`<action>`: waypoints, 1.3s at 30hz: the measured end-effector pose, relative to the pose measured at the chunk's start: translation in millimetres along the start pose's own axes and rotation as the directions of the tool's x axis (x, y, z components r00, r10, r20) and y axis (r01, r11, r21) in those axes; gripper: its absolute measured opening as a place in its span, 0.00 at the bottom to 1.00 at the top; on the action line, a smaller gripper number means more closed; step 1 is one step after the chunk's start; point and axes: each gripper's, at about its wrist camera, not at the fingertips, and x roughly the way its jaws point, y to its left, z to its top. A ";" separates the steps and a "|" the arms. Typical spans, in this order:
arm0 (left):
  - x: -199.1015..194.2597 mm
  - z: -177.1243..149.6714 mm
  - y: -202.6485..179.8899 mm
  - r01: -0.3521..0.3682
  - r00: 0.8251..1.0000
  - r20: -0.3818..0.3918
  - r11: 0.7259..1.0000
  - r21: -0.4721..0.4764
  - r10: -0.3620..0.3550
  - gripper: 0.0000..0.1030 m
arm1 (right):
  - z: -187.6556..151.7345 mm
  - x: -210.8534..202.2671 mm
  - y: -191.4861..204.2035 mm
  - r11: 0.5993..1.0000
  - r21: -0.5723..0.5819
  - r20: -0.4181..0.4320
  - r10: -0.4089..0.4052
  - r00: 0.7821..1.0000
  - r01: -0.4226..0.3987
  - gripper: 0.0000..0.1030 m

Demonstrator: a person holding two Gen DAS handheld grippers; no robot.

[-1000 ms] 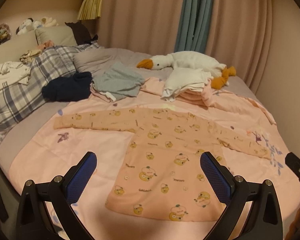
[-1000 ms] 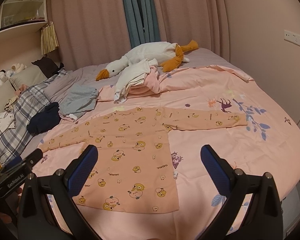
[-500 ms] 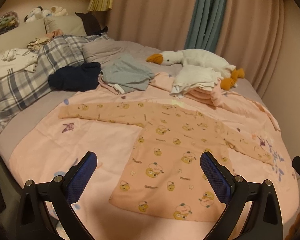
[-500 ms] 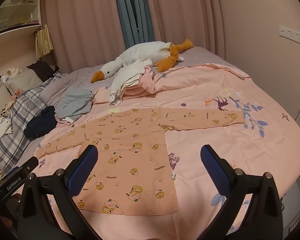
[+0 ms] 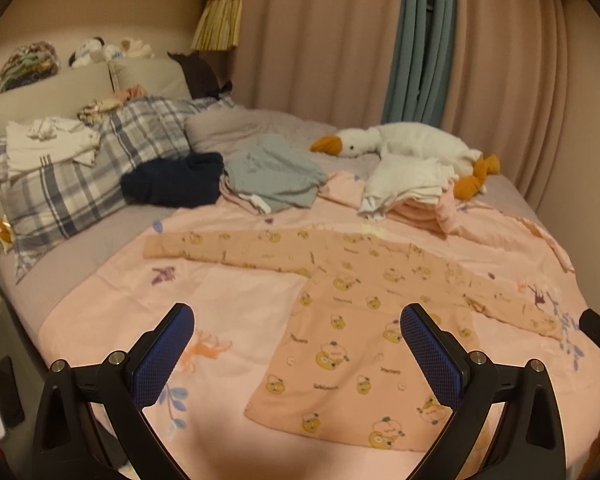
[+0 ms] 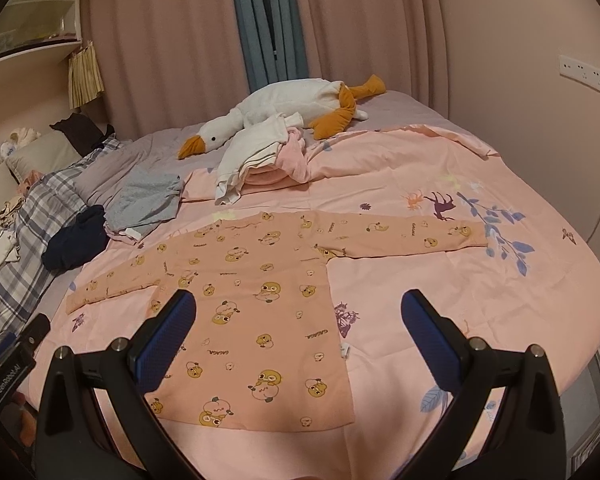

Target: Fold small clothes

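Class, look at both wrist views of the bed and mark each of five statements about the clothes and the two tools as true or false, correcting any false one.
1. The peach long-sleeved top lies flat with both sleeves spread out. True.
2. The left tool is shut on a sleeve of the top. False: it is open and holds nothing.
3. The goose plush toy lies on the far side of the bed, near the curtains. True.
4. The dark navy garment lies on top of the peach top. False: it lies apart from it, beside the grey garment near the plaid pillow.
5. The right tool is open. True.
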 end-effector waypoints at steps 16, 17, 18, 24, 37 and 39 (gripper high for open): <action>0.6 1.5 -4.1 -0.009 0.999 0.042 1.000 -0.009 0.009 0.99 | -9.5 2.5 22.4 0.995 -0.101 -0.008 -0.007 1.000 0.006 1.00; -0.1 0.9 -4.7 -0.015 0.999 0.046 1.000 -0.004 0.015 0.99 | -9.4 3.2 23.0 0.995 -0.103 -0.010 -0.009 1.000 0.008 1.00; -0.3 0.8 -5.8 -0.021 0.999 0.049 1.000 -0.003 0.021 0.99 | -9.3 3.9 23.6 0.994 -0.105 -0.011 -0.008 1.000 0.007 1.00; -0.7 -1.8 -7.5 -0.038 0.998 0.045 0.999 0.008 0.037 0.99 | -8.5 2.3 23.6 0.995 -0.101 -0.008 0.009 1.000 -0.010 1.00; -0.6 -0.9 -5.0 -0.016 0.999 0.029 1.000 0.003 0.015 0.99 | -4.6 3.9 12.4 0.998 -0.047 0.000 -0.045 0.999 0.045 1.00; 0.0 -1.7 -4.7 -0.027 0.999 0.027 1.000 0.012 0.027 0.99 | -3.8 6.6 12.4 0.998 -0.045 -0.009 -0.051 0.999 0.050 1.00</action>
